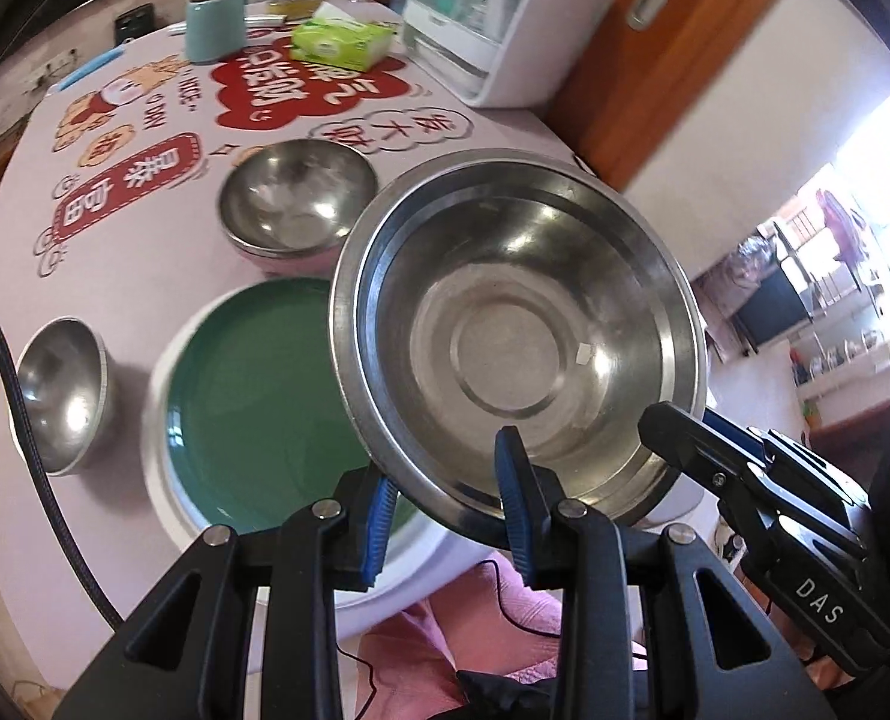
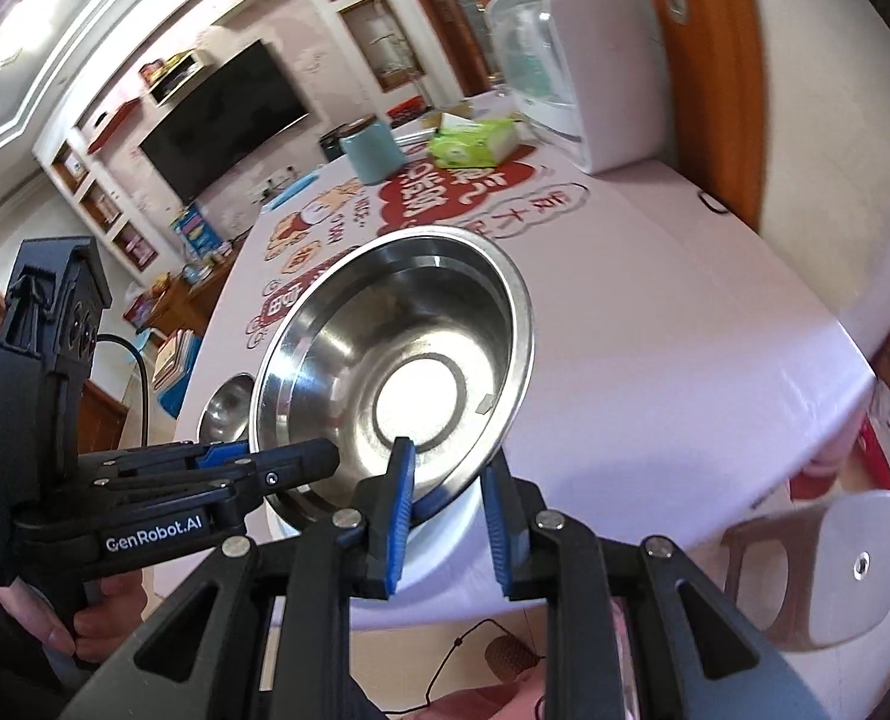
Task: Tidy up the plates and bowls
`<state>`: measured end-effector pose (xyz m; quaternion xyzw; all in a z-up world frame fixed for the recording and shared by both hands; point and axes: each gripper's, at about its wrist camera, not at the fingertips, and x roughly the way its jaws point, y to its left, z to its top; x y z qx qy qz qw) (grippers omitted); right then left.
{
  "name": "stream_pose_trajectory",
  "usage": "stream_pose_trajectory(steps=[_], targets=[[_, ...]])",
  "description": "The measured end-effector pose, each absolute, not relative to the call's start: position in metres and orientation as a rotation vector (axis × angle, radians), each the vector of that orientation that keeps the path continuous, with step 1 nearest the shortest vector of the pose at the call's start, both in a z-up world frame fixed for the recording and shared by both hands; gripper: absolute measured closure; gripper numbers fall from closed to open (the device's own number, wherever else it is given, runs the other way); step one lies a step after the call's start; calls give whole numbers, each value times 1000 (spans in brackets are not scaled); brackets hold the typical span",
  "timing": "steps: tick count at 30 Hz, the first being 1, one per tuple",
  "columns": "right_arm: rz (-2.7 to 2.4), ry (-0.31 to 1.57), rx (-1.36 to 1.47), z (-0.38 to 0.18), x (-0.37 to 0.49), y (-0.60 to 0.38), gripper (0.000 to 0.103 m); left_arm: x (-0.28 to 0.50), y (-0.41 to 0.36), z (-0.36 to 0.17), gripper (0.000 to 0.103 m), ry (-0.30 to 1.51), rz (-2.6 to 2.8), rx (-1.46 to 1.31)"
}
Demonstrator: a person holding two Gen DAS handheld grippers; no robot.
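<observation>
A large steel bowl (image 1: 517, 324) hangs tilted above the table, over the right side of a green plate (image 1: 259, 396). My left gripper (image 1: 445, 510) has its jaws around the bowl's near rim. My right gripper (image 2: 445, 504) has its jaws around the same bowl (image 2: 409, 354) at its near rim, and its black fingers (image 1: 703, 450) show at the right of the left wrist view. A steel bowl on a pink one (image 1: 298, 204) stands behind the plate. A small steel bowl (image 1: 64, 396) lies left of the plate and also shows in the right wrist view (image 2: 226, 408).
At the table's far end stand a teal canister (image 1: 214, 24), a green tissue pack (image 1: 340, 39) and a white appliance with a clear cover (image 1: 505, 18). The pink table (image 2: 655, 324) ends near me. A grey plastic chair (image 2: 817, 570) stands at the right.
</observation>
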<state>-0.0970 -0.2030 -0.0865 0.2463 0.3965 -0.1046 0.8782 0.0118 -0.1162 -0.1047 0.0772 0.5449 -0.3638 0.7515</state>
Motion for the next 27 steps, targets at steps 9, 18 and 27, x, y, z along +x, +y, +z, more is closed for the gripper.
stream_pose_trajectory(steps=[9, 18, 27], targets=[[-273, 848, 526, -91, -112, -219, 81, 2, -141, -114, 72, 1227, -819, 175], [-265, 921, 517, -99, -107, -257, 81, 3, -179, -125, 72, 1270, -775, 148], [-213, 1030, 557, -116, -81, -311, 81, 19, -219, -142, 72, 1314, -712, 116]])
